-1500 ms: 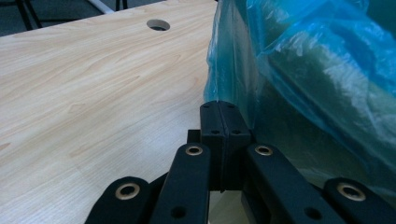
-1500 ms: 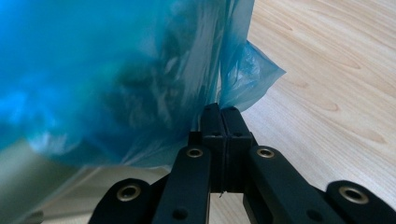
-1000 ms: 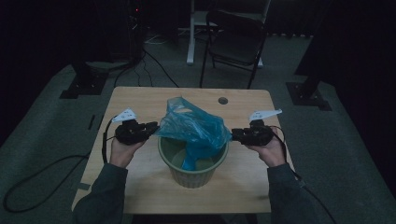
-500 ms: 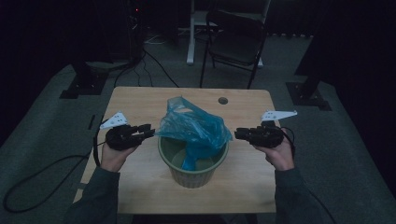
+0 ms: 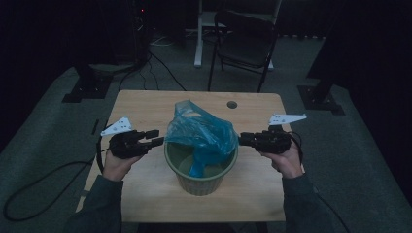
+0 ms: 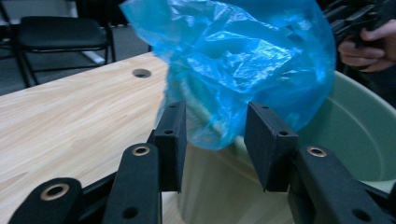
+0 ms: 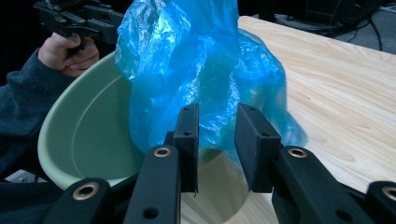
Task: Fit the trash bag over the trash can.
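Both grippers drawn back from blue bag [image 5: 199,133], left gripper [image 6: 215,140] just opening wide, empty, right gripper [image 7: 215,144] narrower, empty, chair [image 5: 245,41] beyond

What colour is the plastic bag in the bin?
Translucent blue plastic bag; the left gripper view shows it best.

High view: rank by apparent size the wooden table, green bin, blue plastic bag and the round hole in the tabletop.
Largest to smallest:
1. Light wooden table
2. Pale green round plastic bin
3. Crumpled blue plastic bag, close to the bin, so these two are unsure
4. Small round hole
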Demonstrator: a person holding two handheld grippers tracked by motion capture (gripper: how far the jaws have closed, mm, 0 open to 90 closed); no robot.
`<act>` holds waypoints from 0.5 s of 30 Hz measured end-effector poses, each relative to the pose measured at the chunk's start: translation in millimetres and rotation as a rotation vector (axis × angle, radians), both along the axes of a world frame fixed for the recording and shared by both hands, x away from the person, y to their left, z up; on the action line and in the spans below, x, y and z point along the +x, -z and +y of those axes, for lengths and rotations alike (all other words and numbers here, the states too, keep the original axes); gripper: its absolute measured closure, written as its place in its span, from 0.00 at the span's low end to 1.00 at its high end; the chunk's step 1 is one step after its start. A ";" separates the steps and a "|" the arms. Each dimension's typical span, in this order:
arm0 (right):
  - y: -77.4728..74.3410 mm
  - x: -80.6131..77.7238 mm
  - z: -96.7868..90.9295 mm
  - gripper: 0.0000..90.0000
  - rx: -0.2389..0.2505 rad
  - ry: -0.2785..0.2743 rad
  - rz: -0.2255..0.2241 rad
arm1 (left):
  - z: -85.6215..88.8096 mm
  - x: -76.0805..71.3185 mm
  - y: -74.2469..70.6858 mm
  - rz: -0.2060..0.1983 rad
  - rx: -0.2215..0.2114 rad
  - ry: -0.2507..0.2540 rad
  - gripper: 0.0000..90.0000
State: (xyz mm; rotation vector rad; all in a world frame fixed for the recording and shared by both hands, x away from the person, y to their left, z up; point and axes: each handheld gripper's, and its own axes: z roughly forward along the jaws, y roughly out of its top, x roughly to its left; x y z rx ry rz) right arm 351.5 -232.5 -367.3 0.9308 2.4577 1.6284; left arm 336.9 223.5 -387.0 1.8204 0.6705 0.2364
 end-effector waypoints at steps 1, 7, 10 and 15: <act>0.4 0.4 1.1 0.78 0.000 -0.003 0.001 | -2.2 0.5 0.2 0.003 0.005 0.005 0.65; 4.7 0.8 4.6 0.80 -0.014 -0.017 0.018 | -8.4 2.7 3.1 0.016 0.008 0.018 0.73; 6.4 0.7 3.5 0.83 -0.013 -0.018 0.023 | -10.7 1.5 1.7 0.006 0.016 0.024 0.82; 7.0 0.5 2.8 0.84 -0.011 -0.021 0.027 | -11.1 0.1 0.0 -0.001 0.024 0.021 0.90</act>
